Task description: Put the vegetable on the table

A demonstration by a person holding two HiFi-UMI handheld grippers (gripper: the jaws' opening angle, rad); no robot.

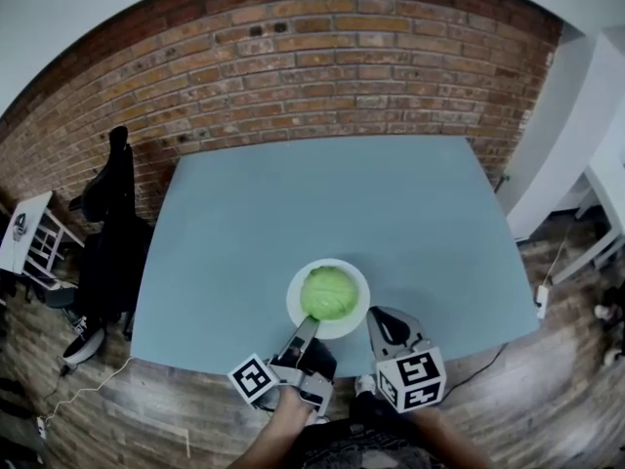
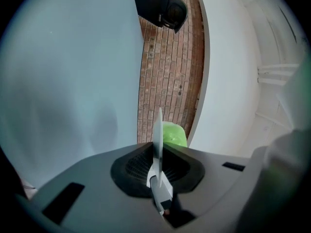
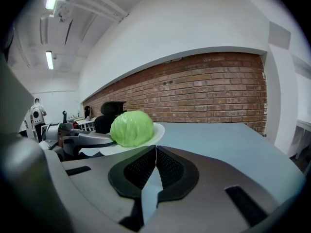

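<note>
A green cabbage [image 1: 329,293] lies on a white plate [image 1: 356,277] near the front edge of the blue-grey table [image 1: 322,184]. My left gripper [image 1: 311,322] is shut on the plate's near rim. In the left gripper view the plate [image 2: 159,127] stands edge-on between the jaws of that gripper [image 2: 158,152], with the cabbage [image 2: 174,134] behind it. My right gripper [image 1: 376,318] sits just right of the plate, shut and holding nothing. In the right gripper view this gripper [image 3: 155,149] points past the cabbage [image 3: 131,127] and the plate [image 3: 156,130], which looks tilted.
A black office chair [image 1: 112,223] and a white rack [image 1: 29,237] stand left of the table. A brick wall [image 1: 322,57] runs behind it. A white desk [image 1: 605,189] is at the right, and cables lie on the wooden floor [image 1: 88,389]. A person [image 3: 36,113] stands far off.
</note>
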